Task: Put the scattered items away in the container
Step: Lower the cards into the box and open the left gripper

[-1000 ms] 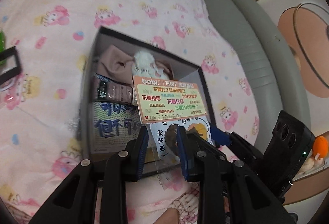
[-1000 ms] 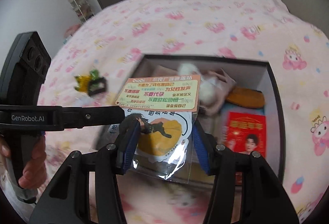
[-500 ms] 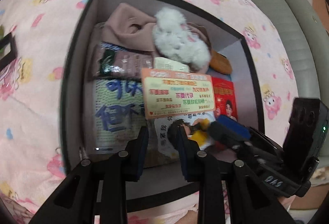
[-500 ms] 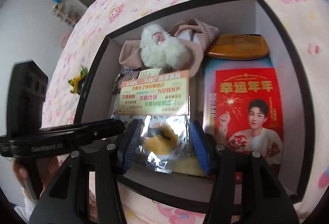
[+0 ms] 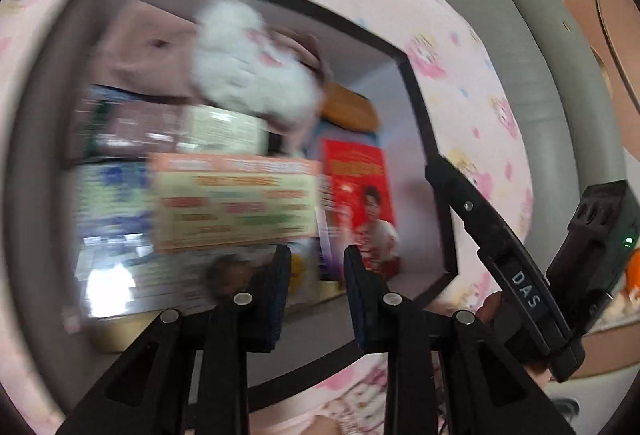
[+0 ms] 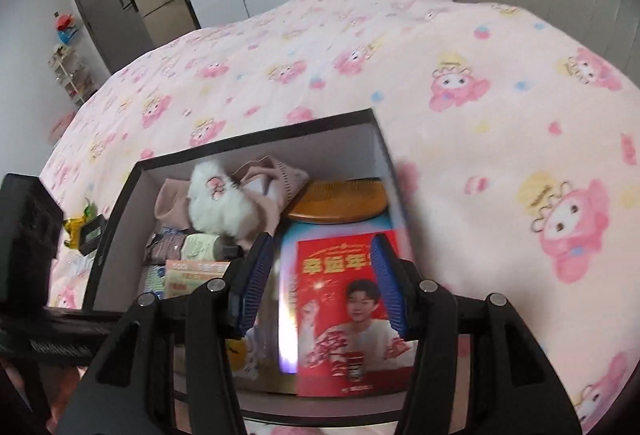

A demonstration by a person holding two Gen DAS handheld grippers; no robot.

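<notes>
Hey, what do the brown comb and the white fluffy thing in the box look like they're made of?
The comb looks like wood or wood-look plastic: warm brown, smooth, slightly glossy, with fine parallel teeth. The white fluffy thing looks like plush faux fur: long, soft, matte pile with fuzzy edges. It lies on pinkish knit-looking fabric.

In the right wrist view the box (image 6: 120, 211) sits on the bed (image 6: 480, 83), in the lower left of the frame. Inside it, the fluffy toy (image 6: 218, 203) lies at the back on folded cloth (image 6: 172, 203), with the comb (image 6: 344, 201) to its right. Nearer the camera, the printed card (image 6: 352, 311) fills the box's right half, and snack packets (image 6: 192, 247) lie to its left. Outside the box, at the frame's left edge, a small toy (image 6: 80, 227) rests on the bed.
</notes>
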